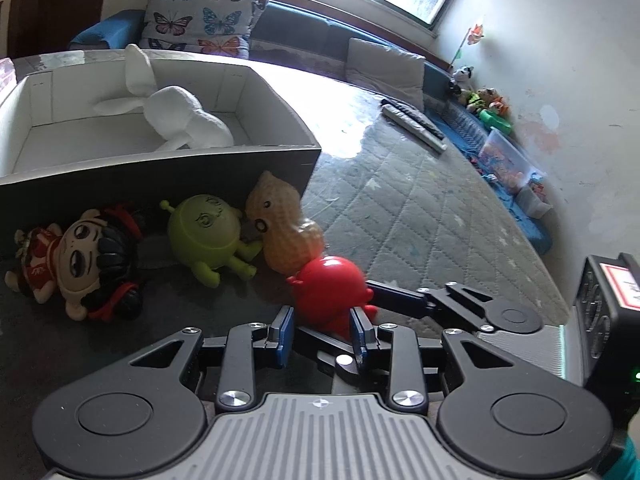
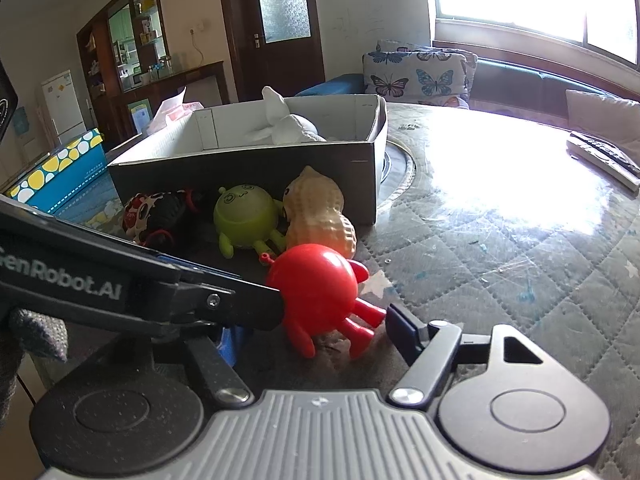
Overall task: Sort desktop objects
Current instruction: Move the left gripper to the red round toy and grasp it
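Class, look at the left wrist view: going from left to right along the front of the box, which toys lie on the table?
Doll in red → green round toy → peanut toy → red round toy, which sits between the left tool's pads.

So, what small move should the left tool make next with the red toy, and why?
Probably lift it straight up a little. The left tool seems closed on the red toy, which sits close beside the peanut toy, and the box wall behind stands higher than the toys.
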A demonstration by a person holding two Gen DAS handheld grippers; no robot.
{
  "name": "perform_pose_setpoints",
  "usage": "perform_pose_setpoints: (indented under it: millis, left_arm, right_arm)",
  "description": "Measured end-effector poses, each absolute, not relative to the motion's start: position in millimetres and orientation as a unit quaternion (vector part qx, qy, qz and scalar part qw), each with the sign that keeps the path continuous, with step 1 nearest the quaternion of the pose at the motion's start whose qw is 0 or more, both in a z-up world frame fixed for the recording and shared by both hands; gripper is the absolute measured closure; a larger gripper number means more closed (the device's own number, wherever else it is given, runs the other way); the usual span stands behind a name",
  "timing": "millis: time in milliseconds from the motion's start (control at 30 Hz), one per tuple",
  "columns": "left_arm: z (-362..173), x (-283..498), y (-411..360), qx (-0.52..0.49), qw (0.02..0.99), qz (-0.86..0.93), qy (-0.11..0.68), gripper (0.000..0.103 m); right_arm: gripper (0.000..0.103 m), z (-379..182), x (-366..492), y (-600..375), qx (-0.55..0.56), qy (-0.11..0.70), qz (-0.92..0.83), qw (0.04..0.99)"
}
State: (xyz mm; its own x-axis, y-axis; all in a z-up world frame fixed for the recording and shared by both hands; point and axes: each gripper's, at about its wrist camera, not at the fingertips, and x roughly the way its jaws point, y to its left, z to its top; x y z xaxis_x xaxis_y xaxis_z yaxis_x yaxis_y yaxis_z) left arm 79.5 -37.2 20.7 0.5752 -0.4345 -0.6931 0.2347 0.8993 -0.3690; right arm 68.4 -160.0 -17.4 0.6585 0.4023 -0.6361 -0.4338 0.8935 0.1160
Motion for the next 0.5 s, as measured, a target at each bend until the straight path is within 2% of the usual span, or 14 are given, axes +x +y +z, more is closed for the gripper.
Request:
perform_pose_setpoints:
  millis: [100,500]
  left_arm:
    - [20,83,-38,-0.119,0.878,-0.194,0.420,0.070]
    - [19,91,-38,-0.129,0.873,-0.200,0.426,0.067]
  right_arm:
    - [0.036,-18,71,-160,-0.020,0.344,0.230,0.910]
    - [0.037,-19,71,-162,-0.020,0.341,0.235,0.910]
